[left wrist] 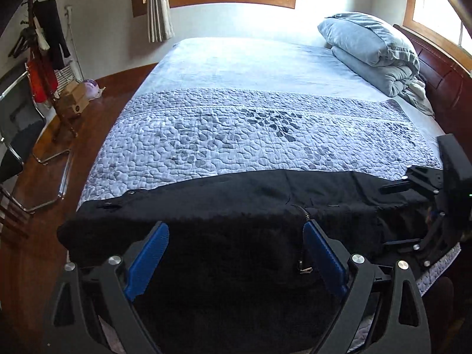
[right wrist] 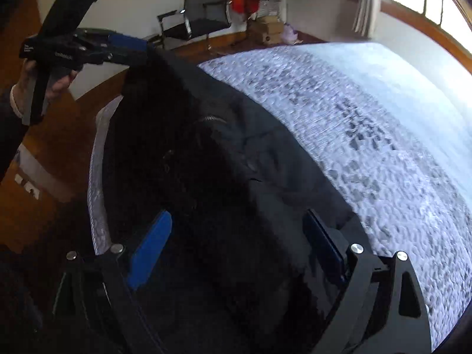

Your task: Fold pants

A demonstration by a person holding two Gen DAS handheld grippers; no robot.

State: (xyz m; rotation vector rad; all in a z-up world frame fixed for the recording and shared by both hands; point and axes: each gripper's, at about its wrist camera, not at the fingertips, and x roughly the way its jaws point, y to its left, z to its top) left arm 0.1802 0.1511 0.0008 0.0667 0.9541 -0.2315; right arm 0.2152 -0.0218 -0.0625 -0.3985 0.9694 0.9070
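The black pants (left wrist: 224,206) lie along the near edge of the bed (left wrist: 236,67), their long axis running 9 to 3 o'clock in the left view. Dark folds hide their ends. Left gripper (left wrist: 236,262) and right gripper (right wrist: 236,250) hover above them, jaws apart, gripping nothing.

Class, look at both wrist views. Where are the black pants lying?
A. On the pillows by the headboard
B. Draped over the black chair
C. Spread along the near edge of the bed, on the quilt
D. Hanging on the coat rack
C: the black pants stretch across the quilt at the bed's near edge, in front of both open grippers.
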